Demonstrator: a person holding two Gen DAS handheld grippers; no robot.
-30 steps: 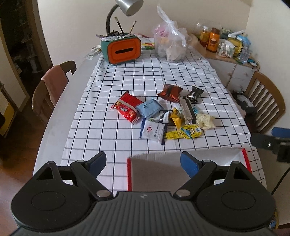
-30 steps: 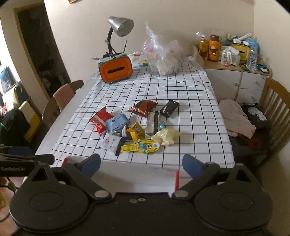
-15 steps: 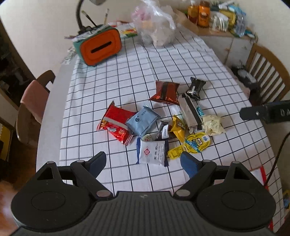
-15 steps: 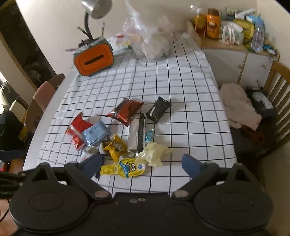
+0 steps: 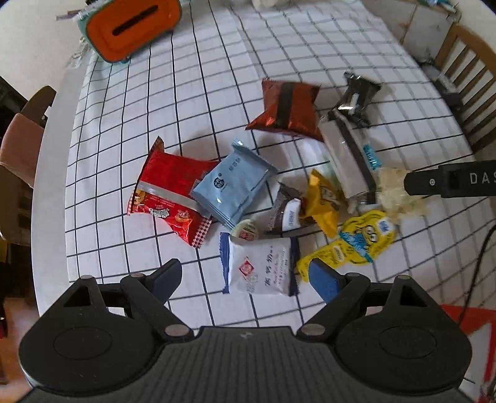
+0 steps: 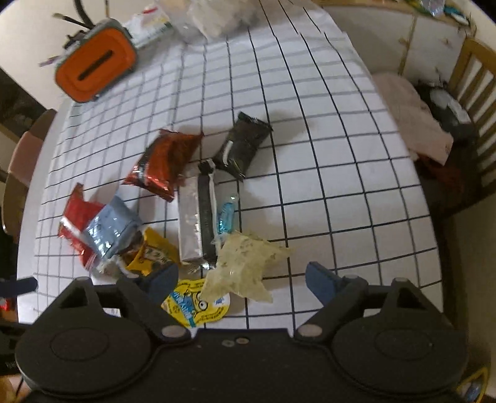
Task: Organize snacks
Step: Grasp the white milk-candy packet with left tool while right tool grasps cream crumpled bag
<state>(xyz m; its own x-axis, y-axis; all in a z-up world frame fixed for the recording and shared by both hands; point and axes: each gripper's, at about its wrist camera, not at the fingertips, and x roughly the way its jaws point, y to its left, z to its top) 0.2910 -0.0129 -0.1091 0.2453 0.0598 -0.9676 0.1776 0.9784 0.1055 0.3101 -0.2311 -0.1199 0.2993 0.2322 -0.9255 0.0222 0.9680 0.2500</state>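
A heap of snack packets lies on the checked tablecloth (image 5: 130, 130). My left gripper (image 5: 248, 277) is open and empty above a white packet with blue ends (image 5: 259, 266). Beside it lie a red bag (image 5: 169, 195), a light blue packet (image 5: 234, 184), a yellow cartoon pouch (image 5: 356, 245) and a brown foil bag (image 5: 286, 108). My right gripper (image 6: 241, 283) is open and empty over a pale crumpled packet (image 6: 243, 266), next to a silver bar (image 6: 190, 221) and a black packet (image 6: 241, 145). The right gripper's body shows at the left wrist view's right edge (image 5: 449, 183).
An orange tissue box (image 5: 130, 26) stands at the table's far end, also in the right wrist view (image 6: 94, 66). Wooden chairs stand on the right (image 5: 468, 71) and left (image 5: 21, 142). A red-edged sheet (image 5: 471, 322) lies at the near right.
Both grippers have moved forward and down toward the snack heap, which now fills both views. Both stay open and empty.
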